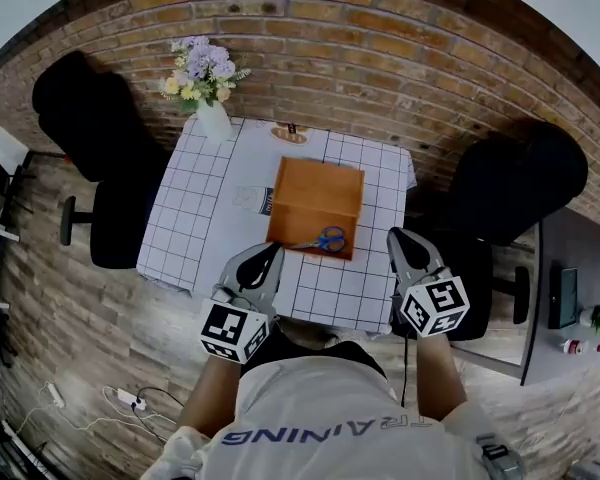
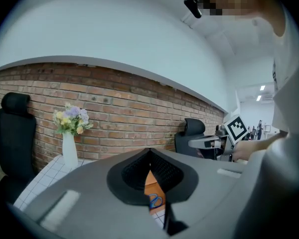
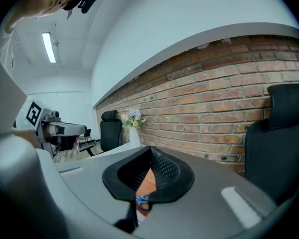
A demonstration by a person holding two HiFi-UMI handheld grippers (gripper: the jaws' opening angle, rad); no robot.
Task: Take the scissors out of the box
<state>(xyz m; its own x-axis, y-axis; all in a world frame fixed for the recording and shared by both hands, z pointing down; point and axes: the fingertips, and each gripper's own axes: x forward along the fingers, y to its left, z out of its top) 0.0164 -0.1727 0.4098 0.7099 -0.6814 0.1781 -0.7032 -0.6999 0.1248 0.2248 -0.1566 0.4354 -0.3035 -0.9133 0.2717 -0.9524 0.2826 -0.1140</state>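
Blue-handled scissors (image 1: 325, 240) lie at the near end of an open wooden box (image 1: 315, 193) on the grid-patterned table (image 1: 195, 218). My left gripper (image 1: 272, 252) hovers over the table's near edge, just left of the box's near corner, jaws shut and empty. Off the table's near right corner my right gripper (image 1: 395, 234) is held, also shut and empty. In the left gripper view the shut gripper (image 2: 149, 153) points toward the box (image 2: 150, 183) and scissors (image 2: 155, 201). The right gripper view shows its gripper (image 3: 150, 151) closed, with the scissors (image 3: 142, 202) below the tips.
A white vase of flowers (image 1: 205, 83) stands at the table's far left corner. Black office chairs sit left (image 1: 95, 138) and right (image 1: 520, 183) of the table. A brick wall (image 1: 380, 58) runs behind it. A small printed card (image 1: 252, 200) lies left of the box.
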